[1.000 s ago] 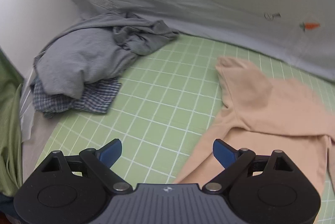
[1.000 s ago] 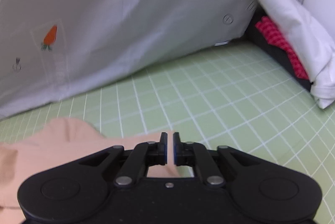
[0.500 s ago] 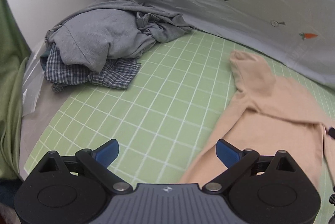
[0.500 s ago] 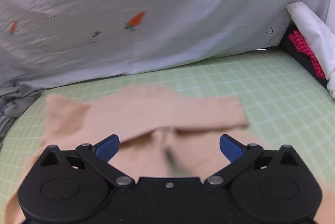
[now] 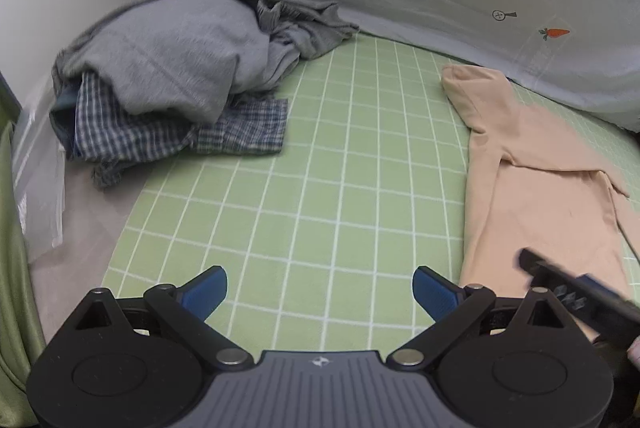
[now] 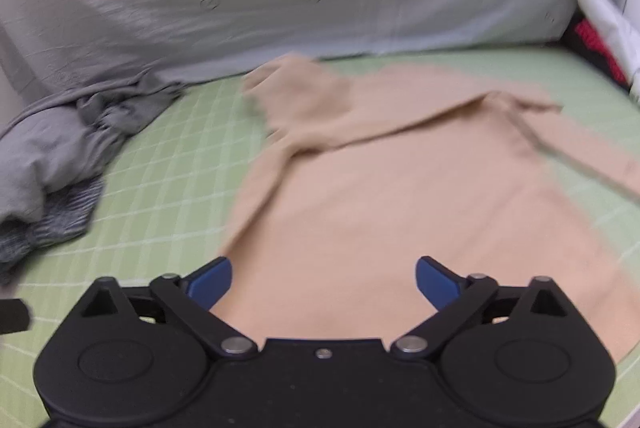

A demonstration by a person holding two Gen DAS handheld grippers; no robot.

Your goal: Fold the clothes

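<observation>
Peach top [image 6: 384, 196] beyond right tongs [image 6: 323, 282]

Green grid mat [image 5: 340, 188] under beige top [image 6: 380, 196], grey garment [image 5: 168, 60], checked shirt [image 5: 240, 128].

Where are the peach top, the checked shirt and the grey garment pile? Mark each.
peach top [image 6: 400, 188], right wrist view, middle of its body.
checked shirt [image 5: 244, 128], left wrist view, flat lower corner.
grey garment pile [image 5: 172, 56], left wrist view, its smooth top.
</observation>
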